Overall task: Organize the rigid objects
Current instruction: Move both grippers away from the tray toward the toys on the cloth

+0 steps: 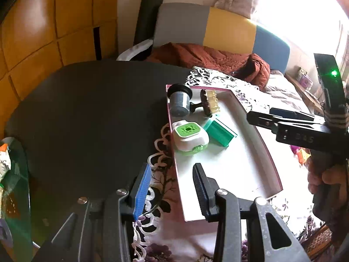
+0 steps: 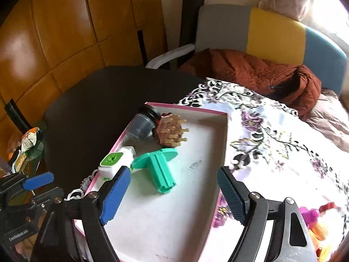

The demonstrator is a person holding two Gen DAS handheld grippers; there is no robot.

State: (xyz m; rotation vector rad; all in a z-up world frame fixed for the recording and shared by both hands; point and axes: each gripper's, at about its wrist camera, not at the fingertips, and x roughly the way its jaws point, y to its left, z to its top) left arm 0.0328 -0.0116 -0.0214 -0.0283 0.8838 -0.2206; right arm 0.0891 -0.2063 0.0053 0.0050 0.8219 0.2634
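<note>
A white tray with a pink rim (image 1: 257, 131) (image 2: 222, 144) lies on the flowered cloth. In its far end are a grey cup with a black lid (image 1: 178, 102) (image 2: 142, 124) on its side, a wooden peg brush (image 1: 210, 102) (image 2: 172, 132), a white and green gadget (image 1: 189, 137) (image 2: 114, 163) and a green T-shaped plastic piece (image 1: 219, 134) (image 2: 160, 168). My right gripper (image 2: 173, 194) (image 1: 261, 114) hangs open over the tray just behind the green piece, with nothing between its pads. My left gripper (image 1: 172, 187) (image 2: 37, 182) is open above the tray's near left rim, holding nothing.
The cloth (image 2: 272, 135) covers part of a dark round table (image 1: 91, 113). A rust jacket (image 2: 257, 74) lies on a sofa behind. A glass side table with packets (image 2: 28, 144) stands at the left. Pink and orange toys (image 2: 314, 218) lie right of the tray. Wooden cupboards line the back.
</note>
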